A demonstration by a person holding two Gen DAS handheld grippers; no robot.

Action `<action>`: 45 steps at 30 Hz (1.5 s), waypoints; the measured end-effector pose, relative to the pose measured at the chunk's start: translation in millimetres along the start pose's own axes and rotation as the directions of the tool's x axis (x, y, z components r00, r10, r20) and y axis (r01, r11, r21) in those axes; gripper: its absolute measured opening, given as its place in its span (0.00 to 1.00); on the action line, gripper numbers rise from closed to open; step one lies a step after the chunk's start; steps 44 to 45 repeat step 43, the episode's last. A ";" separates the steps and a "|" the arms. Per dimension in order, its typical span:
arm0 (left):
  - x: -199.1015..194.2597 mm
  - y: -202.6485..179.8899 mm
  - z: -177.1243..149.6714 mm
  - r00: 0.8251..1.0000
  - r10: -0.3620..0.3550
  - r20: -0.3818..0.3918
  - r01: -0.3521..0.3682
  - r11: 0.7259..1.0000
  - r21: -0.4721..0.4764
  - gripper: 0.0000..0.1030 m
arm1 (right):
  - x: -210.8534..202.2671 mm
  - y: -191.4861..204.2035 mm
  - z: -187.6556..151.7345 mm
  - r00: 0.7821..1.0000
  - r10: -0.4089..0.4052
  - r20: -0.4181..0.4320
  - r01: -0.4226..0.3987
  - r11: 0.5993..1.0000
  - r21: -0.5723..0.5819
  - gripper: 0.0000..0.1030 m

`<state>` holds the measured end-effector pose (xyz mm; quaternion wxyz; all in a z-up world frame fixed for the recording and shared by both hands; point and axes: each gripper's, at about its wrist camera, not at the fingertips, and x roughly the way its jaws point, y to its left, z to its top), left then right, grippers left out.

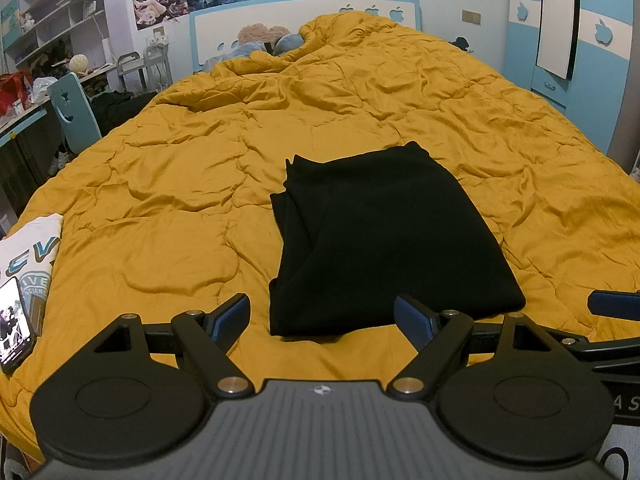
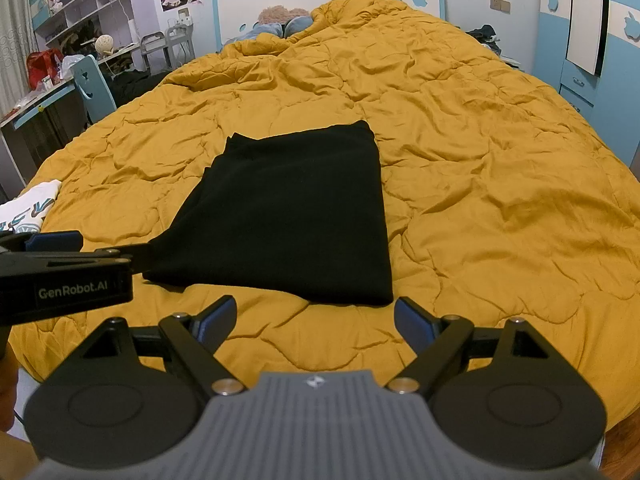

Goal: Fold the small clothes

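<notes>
A black garment [image 1: 384,240] lies folded into a rough rectangle on the yellow quilt [image 1: 180,184] of the bed, its long axis running away from the near edge toward the headboard. Seen from the left wrist, it sits centre and slightly right in the frame, its near hem just beyond the fingertips. The left claw [image 1: 324,316] is spread wide and holds nothing, with the hem's left half lying between its blue pads.

From the right wrist, the same garment [image 2: 288,216] fills the centre-left of the frame. The right claw [image 2: 314,316] is also spread wide and empty, and the garment's near right corner lies just ahead of it. The left claw's body shows at the left edge of this view, close against the cloth's near left corner, though I cannot tell whether it touches.

So each claw faces its own near corner. To me, both look about equally close, poised either to take the hem for another fold away from them or to leave the piece as finished.

At the far left of the bed lies a white printed shirt [image 1: 32,248] with a phone [image 1: 14,324] resting on it, screen lit. I see no basket or bin for the clothes.
</notes>
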<state>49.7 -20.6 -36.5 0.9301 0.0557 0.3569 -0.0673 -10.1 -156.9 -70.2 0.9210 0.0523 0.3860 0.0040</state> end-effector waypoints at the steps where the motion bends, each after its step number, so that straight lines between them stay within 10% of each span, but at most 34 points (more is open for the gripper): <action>1: -0.1 0.0 0.0 1.000 0.000 0.000 0.000 1.000 0.000 0.93 | 0.0 0.0 0.0 1.000 0.000 0.000 0.000 1.000 0.000 0.79; 45: -1.1 -2.3 -4.2 1.000 -0.019 0.013 0.018 1.000 0.012 0.92 | 7.7 -5.8 0.1 1.000 0.002 -0.021 -0.002 1.000 0.004 0.79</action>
